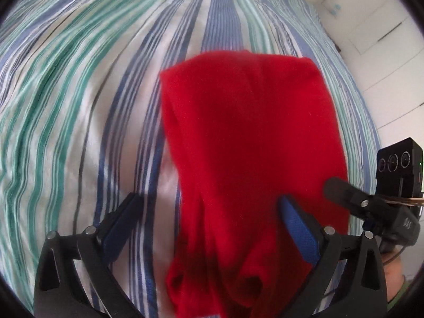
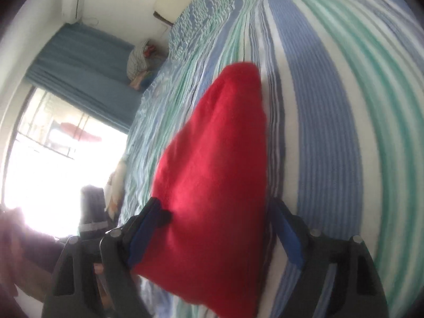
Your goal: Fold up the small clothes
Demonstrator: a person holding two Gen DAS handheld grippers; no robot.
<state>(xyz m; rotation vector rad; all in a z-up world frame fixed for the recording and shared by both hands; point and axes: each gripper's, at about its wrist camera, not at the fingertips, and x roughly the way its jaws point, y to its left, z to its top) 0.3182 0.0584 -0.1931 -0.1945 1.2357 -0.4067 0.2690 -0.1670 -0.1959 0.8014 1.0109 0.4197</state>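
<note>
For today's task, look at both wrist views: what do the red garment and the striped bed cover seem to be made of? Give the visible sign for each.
Red garment: probably a soft knit or fleece, matte, with a slightly fuzzy surface and no sheen. Striped bed cover: likely woven cotton, matte, with fine wrinkles and printed or woven blue, green and white stripes. Blur leaves the weave unclear.

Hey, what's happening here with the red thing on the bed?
A person is folding a small red garment on a striped bedsheet, with a handheld gripper in each hand. The left gripper stands open with the cloth lying between its fingers, against the right-hand one. The right gripper is also open around the garment, not pinching it. The garment looks already folded over, lying on the bed.
</note>
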